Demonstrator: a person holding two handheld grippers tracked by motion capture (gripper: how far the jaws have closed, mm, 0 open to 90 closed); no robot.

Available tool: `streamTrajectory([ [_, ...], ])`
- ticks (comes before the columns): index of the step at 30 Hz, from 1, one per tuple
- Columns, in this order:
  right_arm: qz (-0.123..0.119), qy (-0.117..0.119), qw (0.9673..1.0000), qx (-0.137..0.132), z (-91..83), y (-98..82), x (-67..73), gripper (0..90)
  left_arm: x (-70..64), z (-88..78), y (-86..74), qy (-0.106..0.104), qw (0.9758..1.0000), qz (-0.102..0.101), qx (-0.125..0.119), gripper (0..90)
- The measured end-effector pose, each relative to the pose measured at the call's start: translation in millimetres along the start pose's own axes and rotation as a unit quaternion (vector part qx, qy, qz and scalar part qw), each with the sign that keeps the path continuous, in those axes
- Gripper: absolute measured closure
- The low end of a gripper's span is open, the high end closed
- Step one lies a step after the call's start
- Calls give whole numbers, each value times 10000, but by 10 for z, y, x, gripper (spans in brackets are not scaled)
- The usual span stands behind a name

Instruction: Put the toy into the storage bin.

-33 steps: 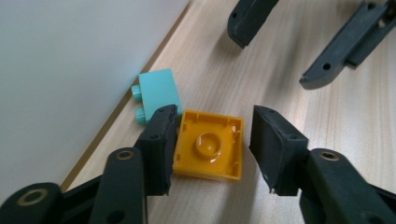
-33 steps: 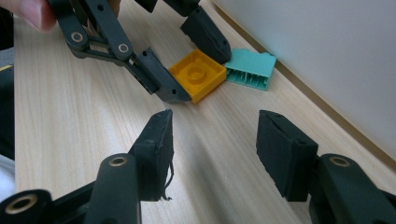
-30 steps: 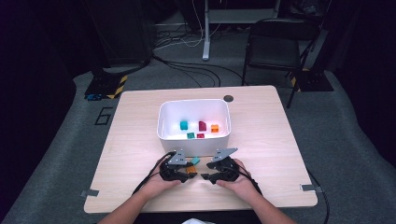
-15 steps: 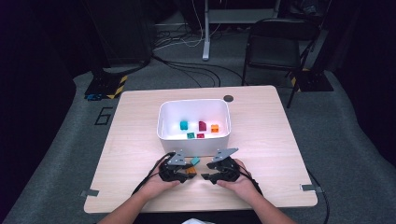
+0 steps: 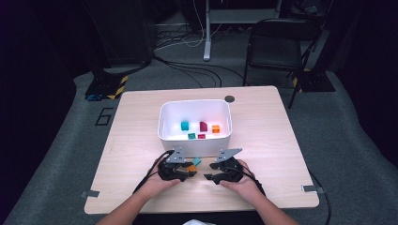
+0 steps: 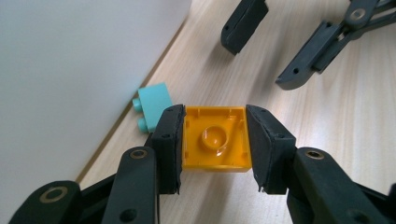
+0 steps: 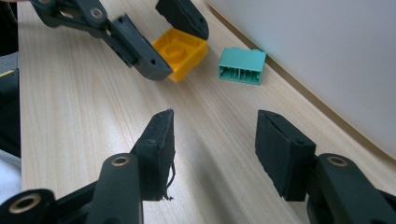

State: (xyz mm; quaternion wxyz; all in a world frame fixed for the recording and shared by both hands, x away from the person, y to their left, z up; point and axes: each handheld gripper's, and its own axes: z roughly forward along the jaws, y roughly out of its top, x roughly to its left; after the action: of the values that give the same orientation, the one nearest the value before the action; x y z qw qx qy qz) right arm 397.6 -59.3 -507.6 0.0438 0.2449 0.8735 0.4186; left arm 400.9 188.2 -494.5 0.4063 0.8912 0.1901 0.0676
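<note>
Closing within the last second, the left gripper [image 6: 215, 140] now clamps the orange brick [image 6: 215, 142], hollow underside facing its camera, just above the table [image 5: 281, 140] beside the white bin [image 5: 162, 126]. A teal brick [image 6: 153, 103] lies alongside the bin wall. The right gripper [image 7: 215, 149] gapes empty over bare wood.

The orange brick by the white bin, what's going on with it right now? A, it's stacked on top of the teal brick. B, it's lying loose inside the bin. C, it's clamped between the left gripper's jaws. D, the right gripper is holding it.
C: in the left gripper view the orange brick sits squeezed between both pads of the left gripper, hollow underside toward the camera, while the right gripper stands open with nothing in it.
</note>
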Motion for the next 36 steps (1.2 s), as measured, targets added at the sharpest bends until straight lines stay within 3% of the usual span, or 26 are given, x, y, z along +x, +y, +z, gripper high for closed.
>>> streamTrajectory([
  [14, 65, 0, 10000, 7, -19, -9, -4, 469, -21, -173, 186, -72, 9999, -83, -76, 584],
  [36, 34, 3, 10000, -1, -26, -14, -2, 468, -46, -568, 799, -104, 9997, 102, -193, 584],
])
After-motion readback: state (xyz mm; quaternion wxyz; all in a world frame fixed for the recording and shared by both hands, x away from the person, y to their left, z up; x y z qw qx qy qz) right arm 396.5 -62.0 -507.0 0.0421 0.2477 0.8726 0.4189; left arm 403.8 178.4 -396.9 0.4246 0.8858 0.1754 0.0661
